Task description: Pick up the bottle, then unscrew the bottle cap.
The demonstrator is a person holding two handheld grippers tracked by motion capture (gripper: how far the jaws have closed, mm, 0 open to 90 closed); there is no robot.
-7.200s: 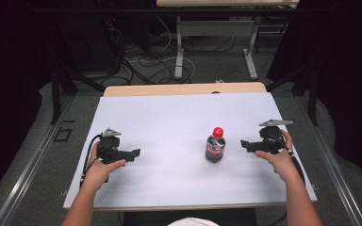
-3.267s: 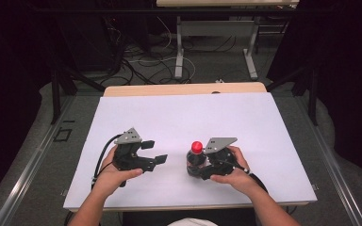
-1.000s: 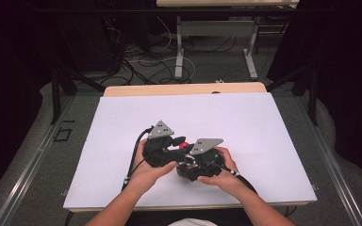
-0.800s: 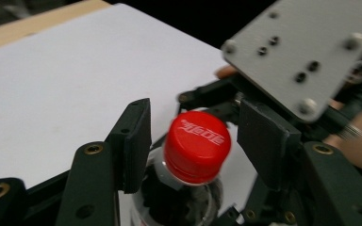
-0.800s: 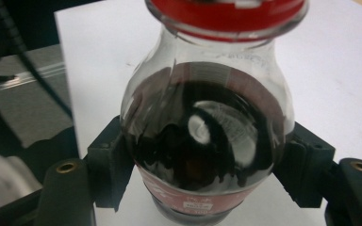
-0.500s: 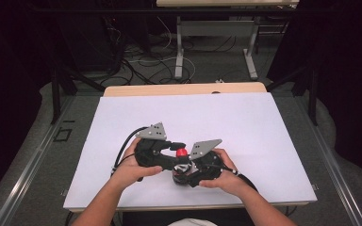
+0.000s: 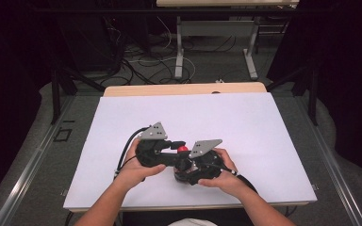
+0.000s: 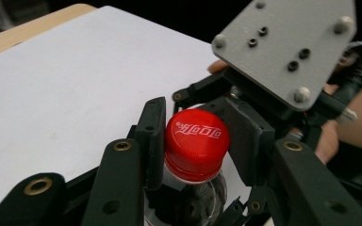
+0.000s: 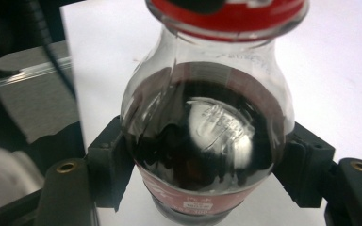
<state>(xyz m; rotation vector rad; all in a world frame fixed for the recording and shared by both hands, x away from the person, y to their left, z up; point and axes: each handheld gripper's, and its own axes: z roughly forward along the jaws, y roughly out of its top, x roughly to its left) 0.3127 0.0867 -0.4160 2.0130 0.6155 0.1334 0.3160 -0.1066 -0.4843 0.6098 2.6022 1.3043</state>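
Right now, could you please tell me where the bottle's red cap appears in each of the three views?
High view: the red cap peeks out just below centre, between the two grey plates.
Left gripper view: the cap sits at centre, between the left hand-held gripper's black jaws.
Right gripper view: only the cap's lower edge runs along the top, above the bottle's dark body.
Shared landmark: the white table top.

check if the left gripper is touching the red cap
Touching. In the left gripper view, the left gripper has both black pads pressed against the sides of the red cap.
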